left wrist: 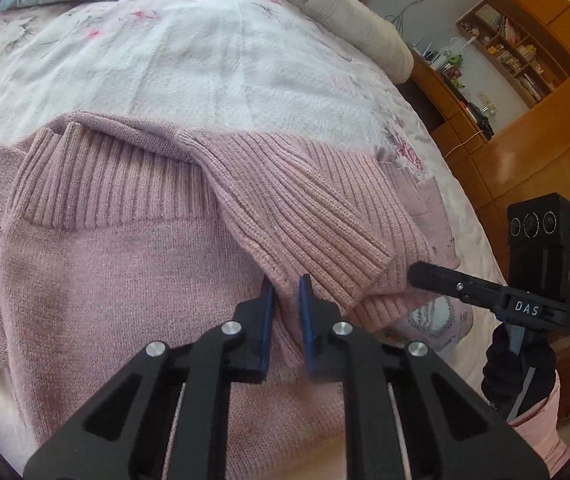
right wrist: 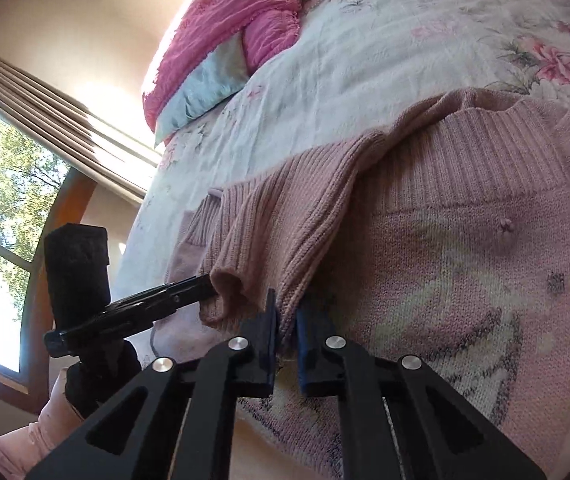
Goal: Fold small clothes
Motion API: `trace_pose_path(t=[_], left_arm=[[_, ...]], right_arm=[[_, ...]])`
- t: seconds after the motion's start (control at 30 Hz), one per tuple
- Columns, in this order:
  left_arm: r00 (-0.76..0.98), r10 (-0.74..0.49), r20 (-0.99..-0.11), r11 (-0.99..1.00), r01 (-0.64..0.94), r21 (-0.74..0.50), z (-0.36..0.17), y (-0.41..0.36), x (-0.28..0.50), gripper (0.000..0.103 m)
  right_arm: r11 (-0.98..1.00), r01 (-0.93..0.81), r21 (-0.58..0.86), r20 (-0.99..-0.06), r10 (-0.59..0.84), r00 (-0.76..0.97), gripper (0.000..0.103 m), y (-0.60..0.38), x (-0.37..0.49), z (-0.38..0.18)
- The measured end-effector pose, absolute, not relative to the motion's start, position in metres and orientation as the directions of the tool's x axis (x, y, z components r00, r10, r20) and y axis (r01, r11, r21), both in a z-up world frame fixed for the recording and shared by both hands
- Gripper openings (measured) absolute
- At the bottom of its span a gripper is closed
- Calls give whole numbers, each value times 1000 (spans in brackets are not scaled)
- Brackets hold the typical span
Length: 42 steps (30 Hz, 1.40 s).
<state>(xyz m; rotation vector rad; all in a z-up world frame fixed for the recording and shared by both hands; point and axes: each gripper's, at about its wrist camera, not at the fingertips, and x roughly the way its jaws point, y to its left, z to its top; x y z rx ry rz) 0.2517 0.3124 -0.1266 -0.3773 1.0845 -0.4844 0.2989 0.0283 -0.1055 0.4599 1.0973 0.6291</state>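
Left gripper (left wrist: 286, 284) pinching sleeve (left wrist: 305, 216) edge, jaws narrow | right gripper (right wrist: 286, 300) clamping same sleeve | pink sweater (left wrist: 125, 280) lying flat on floral bedspread (left wrist: 205, 60), sleeve folded across its chest

The bed (left wrist: 205, 52), under a floral white cover, bears a pink sweater (left wrist: 125, 280) at six o'clock and pink pillows (right wrist: 221, 28) at eleven.
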Motion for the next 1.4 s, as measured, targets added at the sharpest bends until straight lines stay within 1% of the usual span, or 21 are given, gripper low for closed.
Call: trace_pose_path(t=[0.07, 0.17, 0.23, 0.33, 0.43, 0.53, 0.63, 0.7, 0.73, 0.77, 0.8, 0.83, 0.87, 0.97, 1.07, 1.1, 1.23, 1.4], left_arm=[[380, -551, -743, 833, 192, -520, -128, 316, 248, 8], [365, -502, -784, 864, 178, -471, -145, 317, 246, 8], [370, -499, -784, 866, 178, -467, -155, 318, 244, 8], [390, -485, -783, 874, 194, -444, -159, 317, 243, 10], [409, -494, -767, 868, 176, -465, -167, 319, 241, 10], [429, -492, -757, 866, 157, -474, -170, 320, 238, 10], [450, -462, -764, 882, 146, -447, -165, 315, 233, 11], [446, -447, -775, 889, 125, -441, -158, 314, 229, 16], [443, -442, -780, 891, 117, -438, -153, 314, 225, 27], [448, -438, -780, 893, 120, -433, -147, 314, 220, 45], [466, -422, -778, 902, 124, -414, -140, 313, 213, 53], [487, -402, -775, 911, 131, -391, -133, 312, 205, 58], [500, -395, -771, 915, 144, -376, -127, 312, 199, 59], [509, -384, -770, 920, 143, -365, -116, 315, 188, 61], [517, -364, -775, 928, 127, -351, -111, 319, 185, 61], [515, -355, -780, 931, 123, -343, -111, 319, 186, 61], [506, -339, -793, 937, 106, -333, -113, 312, 192, 61], [498, -343, -797, 936, 106, -337, -117, 298, 201, 61]], right_arm=[[737, -227, 637, -669, 674, 314, 7, 19, 294, -105], [779, -197, 596, -725, 627, 286, 7, 20, 293, -125], [808, -177, 561, -762, 588, 271, 7, 21, 292, -142], [824, -185, 535, -767, 566, 303, 5, 23, 287, -153], [847, -191, 496, -779, 531, 334, 6, 27, 283, -157], [842, -161, 515, -775, 537, 334, 6, 25, 284, -161], [830, -146, 539, -770, 555, 314, 6, 22, 286, -161], [830, -137, 541, -773, 554, 308, 11, 17, 282, -152], [838, -129, 531, -778, 542, 317, 22, 14, 276, -143], [848, -138, 512, -779, 526, 340, 38, 11, 270, -132], [864, -153, 481, -783, 501, 369, 44, 7, 263, -120], [882, -156, 444, -790, 468, 396, 47, 1, 257, -109], [894, -147, 422, -795, 443, 414, 49, -8, 251, -100], [889, -70, 452, -790, 436, 430, 52, -45, 246, -87], [917, 13, 399, -830, 355, 429, 52, -77, 246, -87], [917, 25, 398, -841, 354, 409, 52, -85, 247, -92], [905, 74, 419, -856, 366, 366, 52, -109, 249, -112], [836, 96, 540, -808, 482, 339, 52, -114, 258, -138]])
